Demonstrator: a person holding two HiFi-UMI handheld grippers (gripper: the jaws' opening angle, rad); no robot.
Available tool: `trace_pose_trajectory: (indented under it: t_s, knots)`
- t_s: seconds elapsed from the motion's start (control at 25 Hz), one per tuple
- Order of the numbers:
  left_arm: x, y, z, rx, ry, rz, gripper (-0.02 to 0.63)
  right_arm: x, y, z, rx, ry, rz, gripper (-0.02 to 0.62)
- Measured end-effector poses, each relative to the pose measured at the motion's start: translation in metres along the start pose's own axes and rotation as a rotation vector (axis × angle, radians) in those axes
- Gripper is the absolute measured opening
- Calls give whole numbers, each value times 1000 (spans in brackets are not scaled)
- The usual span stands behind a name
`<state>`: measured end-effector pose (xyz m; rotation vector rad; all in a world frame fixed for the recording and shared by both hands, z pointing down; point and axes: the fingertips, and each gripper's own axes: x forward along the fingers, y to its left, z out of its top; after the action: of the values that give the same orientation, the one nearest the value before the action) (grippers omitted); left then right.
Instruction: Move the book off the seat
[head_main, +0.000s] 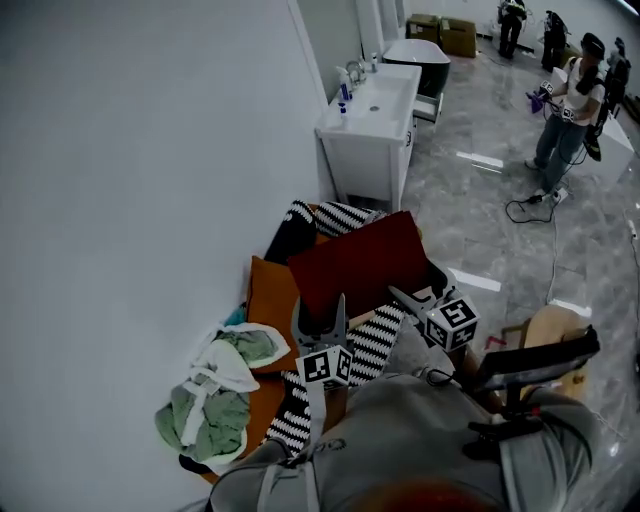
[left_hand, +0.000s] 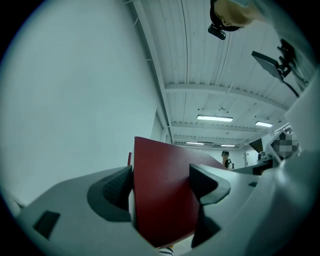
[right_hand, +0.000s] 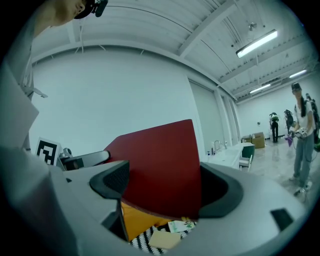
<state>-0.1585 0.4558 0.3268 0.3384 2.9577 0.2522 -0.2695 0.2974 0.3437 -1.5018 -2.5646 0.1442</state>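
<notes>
Book: red book (head_main: 360, 262), tilted, raised above the orange seat (head_main: 268, 300).
Left gripper (left_hand: 162, 182): clamped on the book's near edge.
Right gripper (right_hand: 162, 184): gripping that edge alongside.
Doing it well: likely best to move the 2 grips together and carry the book wide of the seat before releasing.

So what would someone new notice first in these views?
The big dark red book, gripped by the left gripper and right gripper above the cluttered orange seat in the middle of the head view. Next, the heap of green and white clothes at the seat's near left end, and a white washbasin against the wall beyond.
</notes>
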Motion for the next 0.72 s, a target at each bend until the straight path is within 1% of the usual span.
trace_pose_trajectory:
  t_s: [0.16, 0.24, 0.36, 0.44, 0.56, 0.72]
  knots:
    - [-3, 6, -6, -8, 7, -2, 370, 2, 4, -6, -12, 1, -9, 433]
    - [3, 10, -18, -20, 12, -14, 370, 6, 0, -14, -22, 3, -27, 433]
    - [5, 8, -42, -65, 30, -55, 370, -1, -6, -29, -46, 19, -78, 433]
    - [-2, 3, -48, -92, 47, -87, 370, -16, -3, -35, -43, 35, -117, 433]
    - [0, -11, -55, -118, 79, -150, 370, -37, -8, -39, -29, 55, -195, 433]
    - [28, -55, -68, -172, 113, -293, 370, -76, -39, -32, -33, 62, -359, 433]
